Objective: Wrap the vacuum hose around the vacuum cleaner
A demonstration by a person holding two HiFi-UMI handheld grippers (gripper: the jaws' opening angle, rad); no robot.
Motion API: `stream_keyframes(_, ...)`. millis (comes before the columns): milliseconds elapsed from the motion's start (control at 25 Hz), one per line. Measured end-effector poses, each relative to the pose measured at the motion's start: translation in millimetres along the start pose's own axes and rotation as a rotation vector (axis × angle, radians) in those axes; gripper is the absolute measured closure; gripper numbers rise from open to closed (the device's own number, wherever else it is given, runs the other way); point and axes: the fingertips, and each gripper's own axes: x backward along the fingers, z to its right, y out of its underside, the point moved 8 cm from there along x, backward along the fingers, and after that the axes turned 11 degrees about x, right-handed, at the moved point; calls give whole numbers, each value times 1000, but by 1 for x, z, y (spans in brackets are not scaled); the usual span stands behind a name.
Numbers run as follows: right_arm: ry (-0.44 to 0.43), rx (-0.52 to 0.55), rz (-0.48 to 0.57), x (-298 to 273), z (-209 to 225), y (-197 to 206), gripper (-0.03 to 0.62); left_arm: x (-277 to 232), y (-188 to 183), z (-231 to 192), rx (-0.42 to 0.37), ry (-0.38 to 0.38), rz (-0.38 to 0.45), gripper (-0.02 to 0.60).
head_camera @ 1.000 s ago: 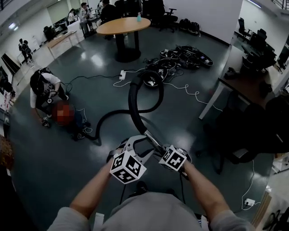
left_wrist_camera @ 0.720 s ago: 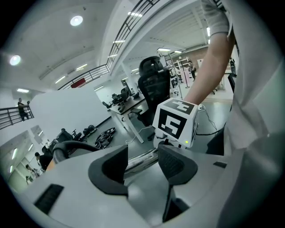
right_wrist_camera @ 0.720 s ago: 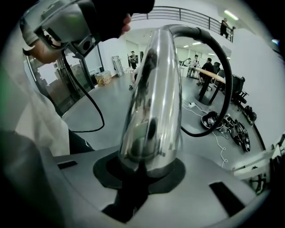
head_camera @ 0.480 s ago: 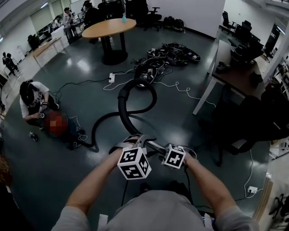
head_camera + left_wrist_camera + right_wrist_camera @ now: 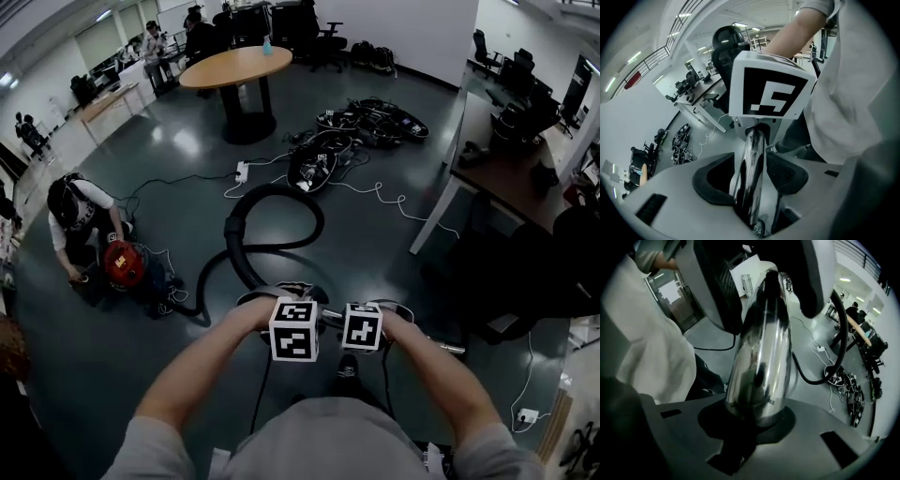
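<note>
Containers first: a few black cases (image 5: 314, 167) are spread on the floor (image 5: 394, 244) in the upper middle of the head view, with white cables trailing out. What's inside is too small to be made out. A small bottle (image 5: 267, 44) can be seen on the round counter (image 5: 234, 67) at the top.

Both claws are down at the bottom middle, side by side. The left claw (image 5: 752, 180) is clamped on the shiny metal tube (image 5: 751, 154), which runs straight up between its pads. The right claw (image 5: 757, 425) is closed on the same tube, just beside the left one.

The black hose (image 5: 246, 246) comes off the tube right at the left claw. It's curled into one big loop above the claws, mid-frame, then trails along the floor toward the lower left. The red vacuum cleaner (image 5: 124, 264) sits well apart from the claws at the left edge, next to a crouching person (image 5: 80, 211).
</note>
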Motion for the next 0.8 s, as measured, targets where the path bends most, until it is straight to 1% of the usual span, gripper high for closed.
stream_keyframes(120,-39,59,-29,11,16,17,510,-14,-15,-19,21,52,-17,362)
stream_keyframes(240,-40,111,-56,24,36,35,510,-30,-27,-40,36,73,-46,362)
stream_keyframes(360,-90,102,-90,31,46,56,510,-45,-39,-54,49,85,-53,362)
stream_keyframes(440,-115,101,-109,33,52,69,508,-54,-46,-62,71,96,-58,362)
stream_keyframes(560,-114,142,-93,37,63,80,508,-70,-56,-74,103,108,-68,362)
stream_keyframes(720,-146,173,-88,35,71,96,508,-85,-63,-82,148,134,-62,364)
stream_keyframes(800,-160,181,-91,36,76,101,510,-93,-64,-85,157,139,-70,366)
